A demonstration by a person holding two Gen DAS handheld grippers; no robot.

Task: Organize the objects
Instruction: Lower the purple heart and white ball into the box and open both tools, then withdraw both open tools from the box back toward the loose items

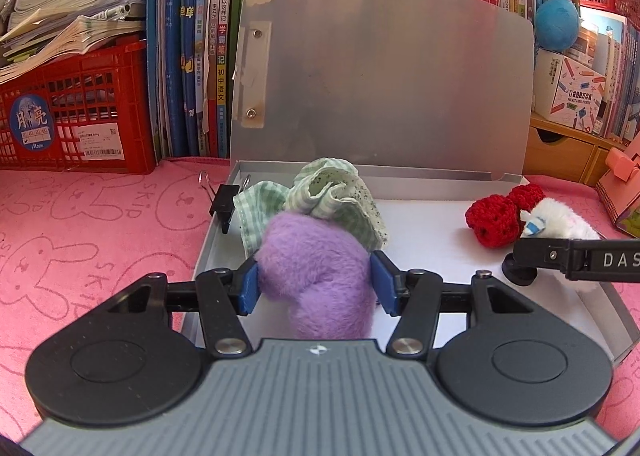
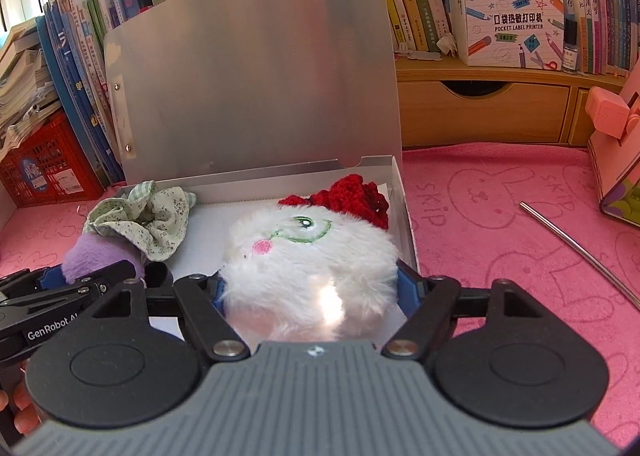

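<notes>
We hold the left gripper (image 1: 314, 282) with its 2 blue pads (image 1: 249, 288) pinching the purple plush toy (image 1: 316, 276), which bulges out between them and hangs low over the white floor of the open box (image 1: 432, 232); the toy's underside drops behind the gripper body, so we cannot tell whether it touches the floor. Just beyond the fingertips, the toy's green gingham cloth top (image 1: 336, 195) flops toward the box's back wall, and a black binder clip (image 1: 224, 201) sits on the box's left rim, ahead and to the left of the left finger. To the right of the right finger we see the red crochet bow (image 1: 496, 221) and only a sliver of the white plush toy (image 1: 560, 221), the rest being cut off by the other gripper's black arm. In the right wrist view, the right gripper (image 2: 308, 288) clamps the white plush toy (image 2: 312, 256) between its fingers; its fur covers the blue pads almost entirely, and a glare patch washes out its lower front. Its red crochet bow (image 2: 352, 195) lies past the fingertips, against the box's far right corner. The upright grey lid (image 2: 256, 75) blocks the books behind it. Well to the right of the right finger, a metal rod (image 2: 580, 248) lies on the pink towel (image 2: 500, 215), with its near end running out of the frame.
</notes>
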